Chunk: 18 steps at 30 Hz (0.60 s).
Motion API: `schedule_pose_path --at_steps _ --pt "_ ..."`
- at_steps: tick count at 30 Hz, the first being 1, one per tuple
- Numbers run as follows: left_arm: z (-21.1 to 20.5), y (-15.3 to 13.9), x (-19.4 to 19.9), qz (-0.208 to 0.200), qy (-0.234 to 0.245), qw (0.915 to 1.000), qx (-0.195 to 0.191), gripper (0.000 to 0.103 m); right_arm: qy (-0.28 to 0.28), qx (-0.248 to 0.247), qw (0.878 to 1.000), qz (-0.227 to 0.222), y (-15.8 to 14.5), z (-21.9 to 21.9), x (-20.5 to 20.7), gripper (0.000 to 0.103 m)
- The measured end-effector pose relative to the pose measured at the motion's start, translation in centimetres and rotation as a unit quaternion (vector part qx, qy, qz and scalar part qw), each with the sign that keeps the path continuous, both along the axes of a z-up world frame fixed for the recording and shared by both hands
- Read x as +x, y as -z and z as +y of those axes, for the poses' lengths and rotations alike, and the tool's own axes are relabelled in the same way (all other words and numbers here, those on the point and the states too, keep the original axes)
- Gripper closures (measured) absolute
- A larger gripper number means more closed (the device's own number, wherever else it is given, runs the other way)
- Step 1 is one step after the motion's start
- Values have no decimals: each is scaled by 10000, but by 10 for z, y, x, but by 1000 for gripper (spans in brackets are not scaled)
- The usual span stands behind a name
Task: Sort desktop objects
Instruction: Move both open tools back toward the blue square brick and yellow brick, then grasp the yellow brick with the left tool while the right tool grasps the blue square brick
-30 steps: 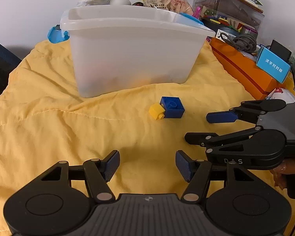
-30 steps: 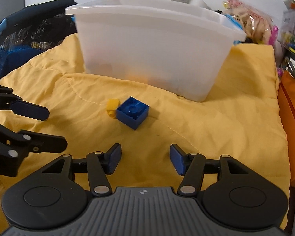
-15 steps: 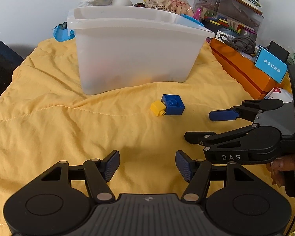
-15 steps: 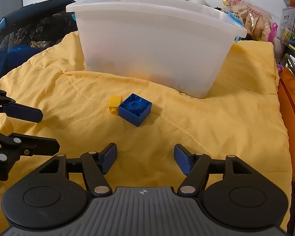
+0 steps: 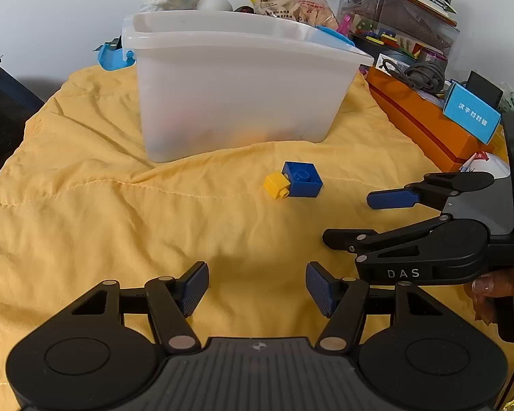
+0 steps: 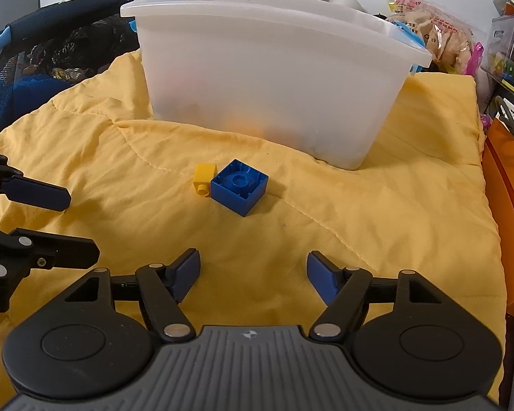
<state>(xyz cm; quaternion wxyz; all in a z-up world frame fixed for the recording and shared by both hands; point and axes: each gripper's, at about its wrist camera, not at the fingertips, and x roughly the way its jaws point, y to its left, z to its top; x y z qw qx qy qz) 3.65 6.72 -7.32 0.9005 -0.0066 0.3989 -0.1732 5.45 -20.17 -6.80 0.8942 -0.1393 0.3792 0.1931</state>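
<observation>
A blue brick (image 5: 302, 178) (image 6: 240, 186) lies hollow side up on the yellow quilt (image 5: 120, 205), with a small yellow brick (image 5: 277, 185) (image 6: 205, 177) touching its left side. Behind them stands a translucent white bin (image 5: 236, 85) (image 6: 274, 78) with dim shapes inside. My left gripper (image 5: 257, 289) hangs open over the quilt, short of the bricks, nothing between its fingers. My right gripper (image 6: 253, 275) is also near the quilt's front with its jaws opening and empty; it shows in the left wrist view (image 5: 356, 219), right of the bricks.
An orange box (image 5: 425, 126) with a blue card and grey cable borders the quilt on the right. Clear boxes, books and snack bags pile up behind. A dark mesh chair (image 6: 44, 65) stands at the left. A hand (image 5: 493, 291) holds the right gripper.
The right gripper's jaws have spread wider. The left wrist view has drawn back slightly, so the bin and bricks look a little farther away.
</observation>
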Motion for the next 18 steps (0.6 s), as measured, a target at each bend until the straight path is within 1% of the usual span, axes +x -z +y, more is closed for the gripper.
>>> schedule_pose_path --at_steps 11,15,18 --pt "-3 6 -4 32 -4 10000 84 37 -26 52 10000 -29 1 -4 -6 30" --pt "-5 7 -4 42 -29 9999 91 37 -98 89 9999 -94 -3 -2 -5 33" --pt "-4 6 -1 68 -49 9999 73 37 -218 116 9995 -184 -8 9 6 35"
